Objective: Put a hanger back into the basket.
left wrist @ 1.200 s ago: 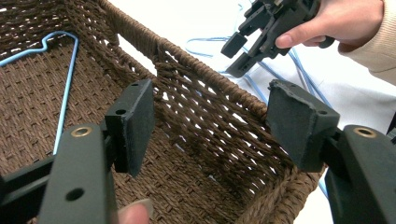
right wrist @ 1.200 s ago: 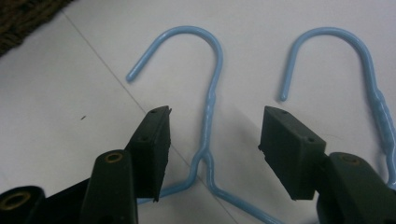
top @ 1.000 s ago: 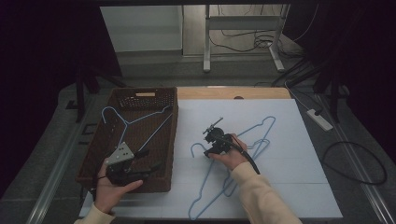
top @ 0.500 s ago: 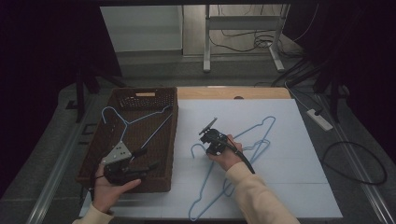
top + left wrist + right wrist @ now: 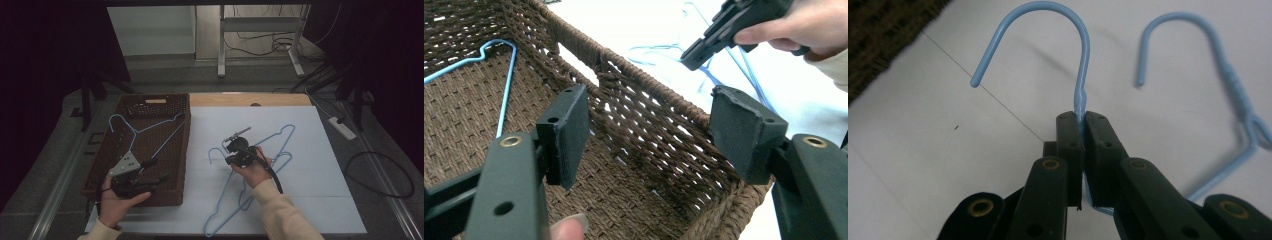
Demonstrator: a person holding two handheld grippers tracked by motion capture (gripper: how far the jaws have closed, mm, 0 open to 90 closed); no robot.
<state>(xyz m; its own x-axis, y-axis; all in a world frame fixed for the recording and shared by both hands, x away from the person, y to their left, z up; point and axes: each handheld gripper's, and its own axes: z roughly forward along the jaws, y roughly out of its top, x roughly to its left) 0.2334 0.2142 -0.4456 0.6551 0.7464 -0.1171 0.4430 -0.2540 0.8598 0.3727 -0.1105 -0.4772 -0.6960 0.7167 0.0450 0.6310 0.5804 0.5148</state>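
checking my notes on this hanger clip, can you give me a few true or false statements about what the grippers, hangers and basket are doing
1. The right gripper is shut on the neck of a light blue wire hanger. True.
2. The left gripper grips the basket wall. False: its jaws stand wide open over the brown woven wicker basket, with nothing pressed between them.
3. A blue hanger in the basket lies on the weave. True.
4. The basket sits to the right of the white tabletop sheet. False: in the high view it is at the sheet's left edge.
5. A second blue hanger hook lies on the white surface beside the gripped one. True.
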